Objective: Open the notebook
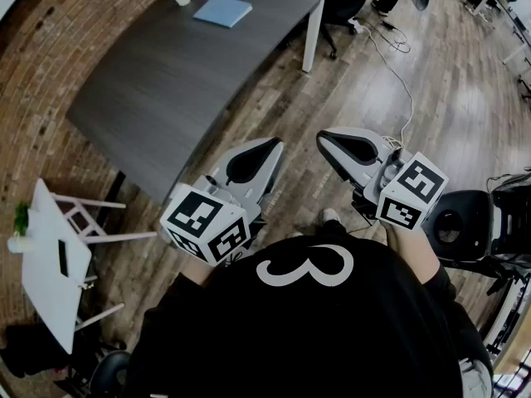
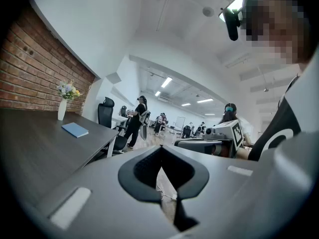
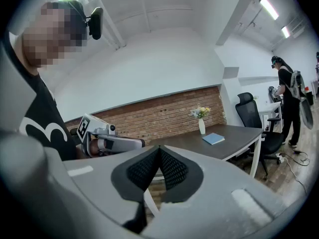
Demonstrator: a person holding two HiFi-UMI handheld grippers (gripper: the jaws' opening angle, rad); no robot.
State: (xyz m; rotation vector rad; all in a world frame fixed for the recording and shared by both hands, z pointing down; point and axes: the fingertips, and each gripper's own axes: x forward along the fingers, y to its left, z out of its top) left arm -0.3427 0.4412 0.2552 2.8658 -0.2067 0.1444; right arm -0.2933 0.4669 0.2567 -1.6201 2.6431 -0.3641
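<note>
Standing well back from the dark surface (image 1: 166, 81), the person holds the left claw (image 1: 267, 149) and right claw (image 1: 332, 139) level, each pinched closed on nothing. The blue notebook (image 1: 222, 11) lies closed near the surface's far end, ahead and leftward, so the left claw is nearer. Only the head view shows the wooden floor (image 1: 357, 89) between; the gripper views show a flower vase (image 3: 201, 126) beside the notebook.
</note>
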